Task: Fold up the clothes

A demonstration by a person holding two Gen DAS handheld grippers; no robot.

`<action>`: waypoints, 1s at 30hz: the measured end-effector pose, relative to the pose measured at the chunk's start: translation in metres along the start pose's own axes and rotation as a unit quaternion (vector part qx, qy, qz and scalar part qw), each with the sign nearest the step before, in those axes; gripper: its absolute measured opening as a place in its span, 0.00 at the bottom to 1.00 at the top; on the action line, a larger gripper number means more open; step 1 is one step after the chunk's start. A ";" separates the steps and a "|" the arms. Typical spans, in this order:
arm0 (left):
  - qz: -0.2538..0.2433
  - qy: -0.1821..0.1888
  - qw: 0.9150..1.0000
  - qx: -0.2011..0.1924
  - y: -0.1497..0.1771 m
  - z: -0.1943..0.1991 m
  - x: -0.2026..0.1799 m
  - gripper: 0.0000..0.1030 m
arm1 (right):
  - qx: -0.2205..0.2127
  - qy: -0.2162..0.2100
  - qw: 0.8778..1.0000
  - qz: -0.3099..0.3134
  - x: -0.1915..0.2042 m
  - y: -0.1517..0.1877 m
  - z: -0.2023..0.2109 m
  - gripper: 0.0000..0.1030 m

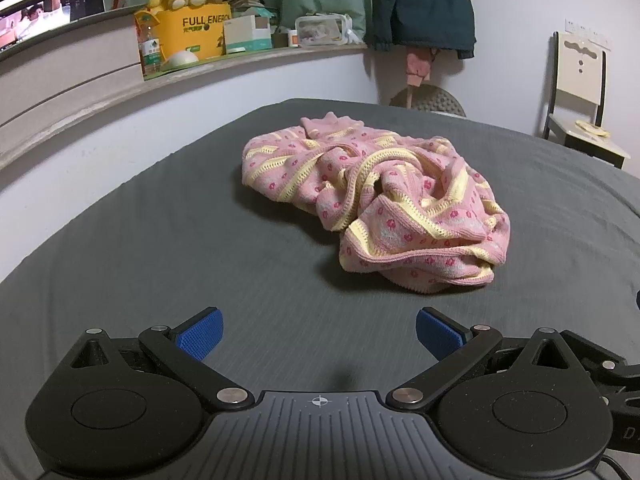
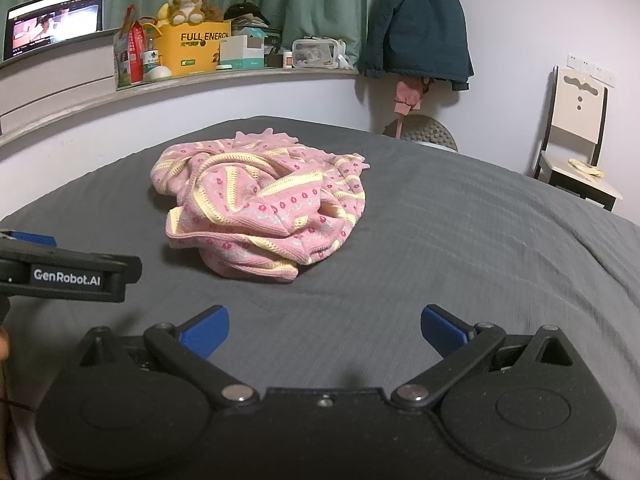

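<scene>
Pink knitted garment with yellow stripes and small flower dots (image 1: 372, 196): crumpled heap, centre of frame, on the dark grey bed sheet (image 1: 160, 264). Left claw (image 1: 318, 334) gaping, empty; heap lies ahead and right of it. Right claw (image 2: 324, 332) also spread, empty; heap ahead and left. So it sits between both, neither clearly nearer. No clear long axis; near hem edge looks like the first grab.

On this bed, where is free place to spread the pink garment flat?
Bare grey sheet lies between the crumpled pink garment and the chair, also between it and both open tongs. The shelf behind is crowded.
</scene>
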State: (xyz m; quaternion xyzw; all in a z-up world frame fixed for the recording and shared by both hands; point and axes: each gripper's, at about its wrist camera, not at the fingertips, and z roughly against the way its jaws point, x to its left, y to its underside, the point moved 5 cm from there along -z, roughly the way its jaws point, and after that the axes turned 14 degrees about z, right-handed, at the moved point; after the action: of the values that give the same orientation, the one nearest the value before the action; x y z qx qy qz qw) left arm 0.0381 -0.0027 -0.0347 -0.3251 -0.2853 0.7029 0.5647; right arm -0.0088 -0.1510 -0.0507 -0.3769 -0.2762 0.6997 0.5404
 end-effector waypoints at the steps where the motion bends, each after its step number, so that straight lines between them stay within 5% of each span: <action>1: 0.000 0.000 1.000 0.001 0.000 0.000 0.000 1.00 | 0.000 0.000 1.000 0.000 0.000 0.000 0.000 1.00; 30: -0.001 -0.004 1.000 0.003 0.001 -0.002 0.001 1.00 | 0.003 -0.005 1.000 0.001 0.000 0.003 0.000 1.00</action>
State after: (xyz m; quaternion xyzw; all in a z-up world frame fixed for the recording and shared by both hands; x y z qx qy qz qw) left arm 0.0392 -0.0019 -0.0371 -0.3205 -0.2856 0.7047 0.5649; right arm -0.0102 -0.1515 -0.0530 -0.3716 -0.2767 0.7029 0.5397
